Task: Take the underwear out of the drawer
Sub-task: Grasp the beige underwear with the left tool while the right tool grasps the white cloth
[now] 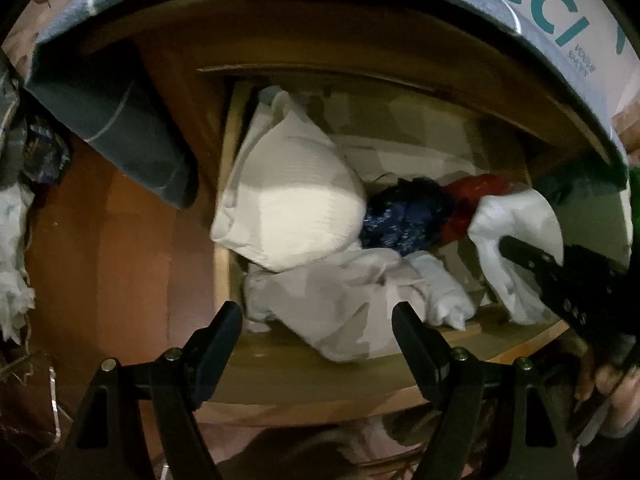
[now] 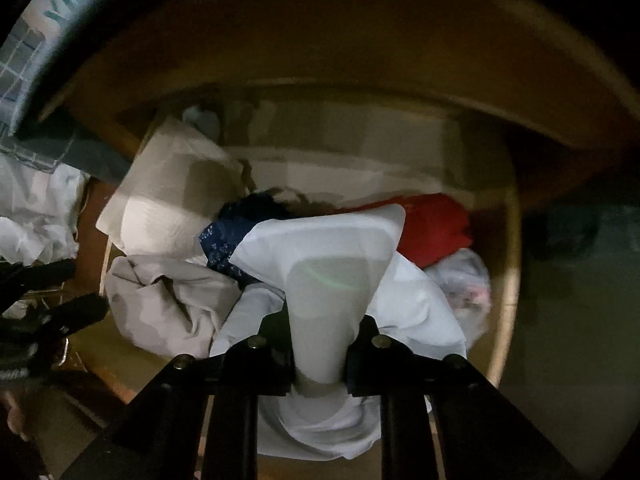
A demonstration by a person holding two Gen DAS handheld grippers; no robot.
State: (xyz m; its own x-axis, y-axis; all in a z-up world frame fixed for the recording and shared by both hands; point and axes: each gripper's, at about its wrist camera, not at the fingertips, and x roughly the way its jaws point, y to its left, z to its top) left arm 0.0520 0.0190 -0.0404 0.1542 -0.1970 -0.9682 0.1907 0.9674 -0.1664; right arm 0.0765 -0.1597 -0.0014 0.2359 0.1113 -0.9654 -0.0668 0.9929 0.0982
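Note:
The open wooden drawer (image 1: 280, 376) holds crumpled garments. My right gripper (image 2: 318, 354) is shut on white underwear (image 2: 324, 240), which fans out above the pile between its black fingers. In the left wrist view that same white underwear (image 1: 516, 220) hangs at the right, with the right gripper's black body (image 1: 568, 280) against it. My left gripper (image 1: 318, 320) stands open over the drawer's front, above a pale grey garment (image 1: 340, 304), with nothing between its fingers.
A white knitted piece (image 1: 288, 200), a dark blue patterned piece (image 1: 404, 216) and a red piece (image 1: 472, 196) lie in the drawer. A printed box (image 1: 560, 8) sits above the cabinet top. Dark fabric (image 1: 116, 128) hangs at the left. A person's hand (image 1: 612, 384) shows at the right.

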